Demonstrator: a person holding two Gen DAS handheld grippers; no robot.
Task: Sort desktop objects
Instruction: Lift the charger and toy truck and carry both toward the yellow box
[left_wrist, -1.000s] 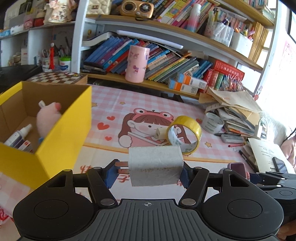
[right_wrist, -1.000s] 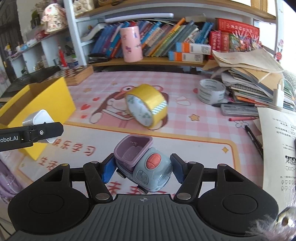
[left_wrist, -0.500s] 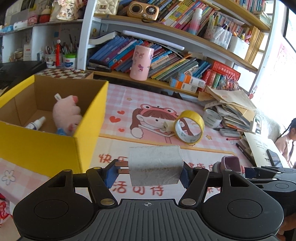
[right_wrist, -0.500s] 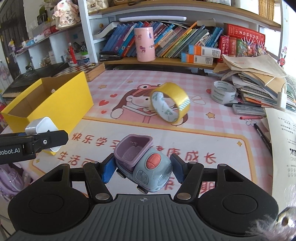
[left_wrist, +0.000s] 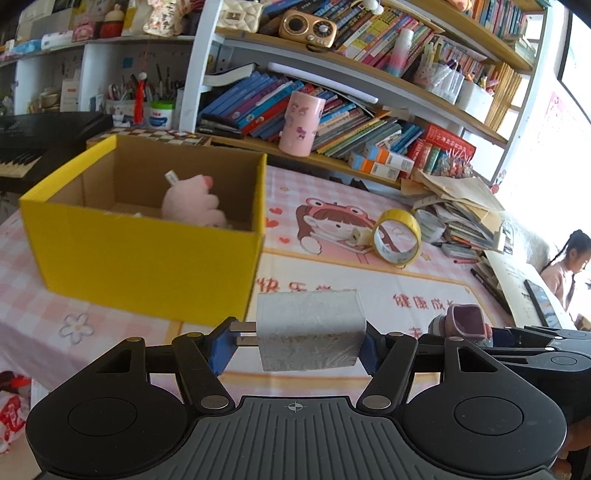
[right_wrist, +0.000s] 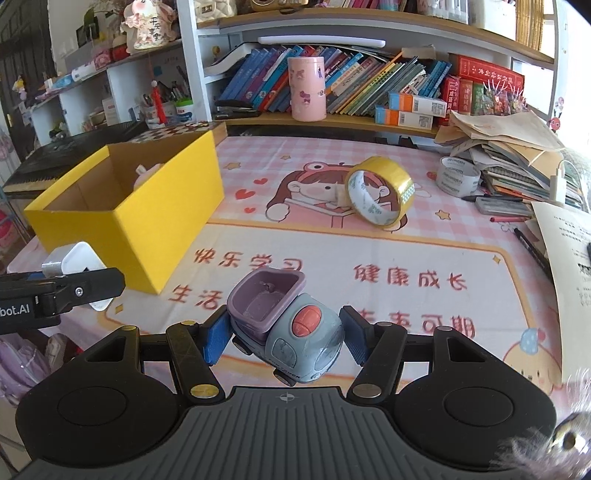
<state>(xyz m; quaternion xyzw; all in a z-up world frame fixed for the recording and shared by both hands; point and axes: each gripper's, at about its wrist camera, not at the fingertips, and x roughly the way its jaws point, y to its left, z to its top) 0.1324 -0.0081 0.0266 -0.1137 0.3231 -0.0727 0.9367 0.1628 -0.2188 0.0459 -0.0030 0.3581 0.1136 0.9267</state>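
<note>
My left gripper (left_wrist: 297, 347) is shut on a white plug charger (left_wrist: 308, 330), its prongs pointing left, held above the mat's near edge. My right gripper (right_wrist: 282, 338) is shut on a small toy truck (right_wrist: 286, 325), grey-blue with a purple bucket. The yellow cardboard box (left_wrist: 147, 254) stands open at the left with a pink plush toy (left_wrist: 192, 203) inside; in the right wrist view the box (right_wrist: 147, 218) is left of the truck, and the charger (right_wrist: 79, 264) shows near its corner. A yellow tape roll (right_wrist: 380, 195) stands on edge mid-table.
A grey tape roll (right_wrist: 456, 175) and a messy paper stack (right_wrist: 513, 147) lie at the right, with pens and a sheet (right_wrist: 565, 240) near them. A pink cup (right_wrist: 306, 88) stands on the low bookshelf behind. A seated person (left_wrist: 565, 266) is at far right.
Both grippers have drawn back toward the table's near edge with their loads. The yellow box now sits farther ahead and more fully in view; the tape roll looks smaller.
</note>
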